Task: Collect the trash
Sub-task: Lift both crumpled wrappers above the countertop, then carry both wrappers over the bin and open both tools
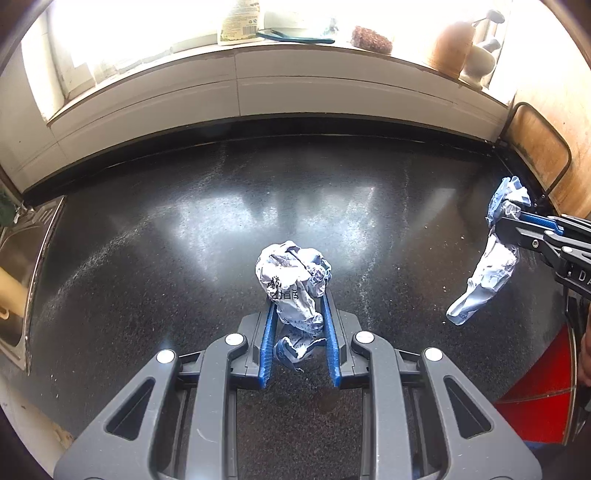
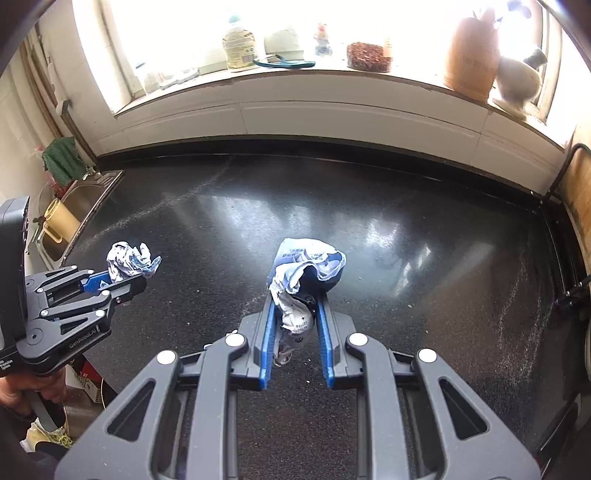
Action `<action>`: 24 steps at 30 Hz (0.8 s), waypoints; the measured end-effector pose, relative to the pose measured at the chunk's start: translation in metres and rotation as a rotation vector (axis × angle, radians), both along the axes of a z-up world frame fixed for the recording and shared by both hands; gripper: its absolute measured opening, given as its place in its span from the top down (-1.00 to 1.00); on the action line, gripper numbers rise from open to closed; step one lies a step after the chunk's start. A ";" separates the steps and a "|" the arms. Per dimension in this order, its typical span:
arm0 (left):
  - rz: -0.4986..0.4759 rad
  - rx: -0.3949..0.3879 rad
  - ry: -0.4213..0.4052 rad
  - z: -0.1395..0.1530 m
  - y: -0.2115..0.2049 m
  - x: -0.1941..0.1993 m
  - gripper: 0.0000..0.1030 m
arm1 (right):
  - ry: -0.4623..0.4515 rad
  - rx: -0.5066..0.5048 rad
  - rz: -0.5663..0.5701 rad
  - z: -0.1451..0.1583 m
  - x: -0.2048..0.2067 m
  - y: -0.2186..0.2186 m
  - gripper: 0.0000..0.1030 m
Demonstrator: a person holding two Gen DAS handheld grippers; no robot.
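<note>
You face a blown-out window (image 1: pixel 155 33); daylight pours in from behind the sill (image 2: pixel 332 74) and whites out the bottles there. Glare streaks your dark countertop (image 1: pixel 258 210). Both fisheye views bend straight edges and darken at the corners. Near parts stay sharp.

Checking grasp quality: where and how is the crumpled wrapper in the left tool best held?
Around its narrow middle, as now: the left tool pinches the crumpled wrapper from both sides at its waist, the bulky wad bulging past the fingertips and a tail hanging behind, which probably keeps it from slipping.
</note>
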State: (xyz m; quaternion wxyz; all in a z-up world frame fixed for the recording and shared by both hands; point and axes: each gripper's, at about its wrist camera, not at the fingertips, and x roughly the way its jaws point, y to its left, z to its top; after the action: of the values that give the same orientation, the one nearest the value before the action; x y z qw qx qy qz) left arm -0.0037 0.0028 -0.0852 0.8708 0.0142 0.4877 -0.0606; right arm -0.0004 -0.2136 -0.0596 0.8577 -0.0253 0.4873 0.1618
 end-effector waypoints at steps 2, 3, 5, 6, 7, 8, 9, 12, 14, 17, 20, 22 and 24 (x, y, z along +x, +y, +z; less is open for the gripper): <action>0.016 -0.001 -0.001 0.001 0.004 -0.002 0.55 | -0.004 0.000 0.017 0.001 0.002 0.004 0.59; 0.027 0.000 -0.003 0.002 0.007 -0.004 0.55 | -0.005 0.000 0.027 0.002 0.002 0.007 0.59; 0.046 -0.002 -0.006 0.003 0.013 -0.007 0.55 | -0.008 -0.001 0.045 0.004 0.003 0.012 0.59; 0.058 -0.002 -0.009 0.004 0.017 -0.009 0.55 | -0.009 0.000 0.058 0.005 0.004 0.017 0.59; 0.070 -0.001 -0.011 0.005 0.021 -0.011 0.55 | -0.010 0.002 0.070 0.006 0.004 0.021 0.59; 0.083 -0.001 -0.013 0.006 0.025 -0.013 0.55 | -0.011 0.003 0.081 0.007 0.005 0.025 0.59; 0.094 0.000 -0.016 0.007 0.029 -0.015 0.55 | -0.011 0.005 0.101 0.008 0.006 0.033 0.59; 0.157 0.012 -0.028 0.010 0.050 -0.030 0.55 | -0.010 0.011 0.160 0.009 0.007 0.055 0.59; 0.200 0.022 -0.032 0.011 0.065 -0.041 0.55 | -0.006 0.018 0.220 0.009 0.006 0.078 0.59; 0.295 0.040 -0.026 0.008 0.095 -0.069 0.55 | 0.009 0.028 0.334 0.005 0.000 0.122 0.59; 0.412 0.044 -0.015 0.002 0.128 -0.106 0.55 | 0.024 0.032 0.481 -0.002 -0.014 0.173 0.59; 0.496 0.043 -0.005 -0.003 0.149 -0.134 0.55 | 0.039 0.035 0.591 -0.008 -0.029 0.211 0.59; 0.592 0.031 0.015 -0.010 0.171 -0.165 0.55 | 0.066 0.043 0.704 -0.014 -0.050 0.249 0.59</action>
State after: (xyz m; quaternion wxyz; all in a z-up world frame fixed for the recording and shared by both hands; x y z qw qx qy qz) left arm -0.1691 0.1735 -0.0948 0.8468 -0.1158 0.4777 0.2033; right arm -0.0505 0.0351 -0.0739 0.7335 -0.1686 0.4725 0.4586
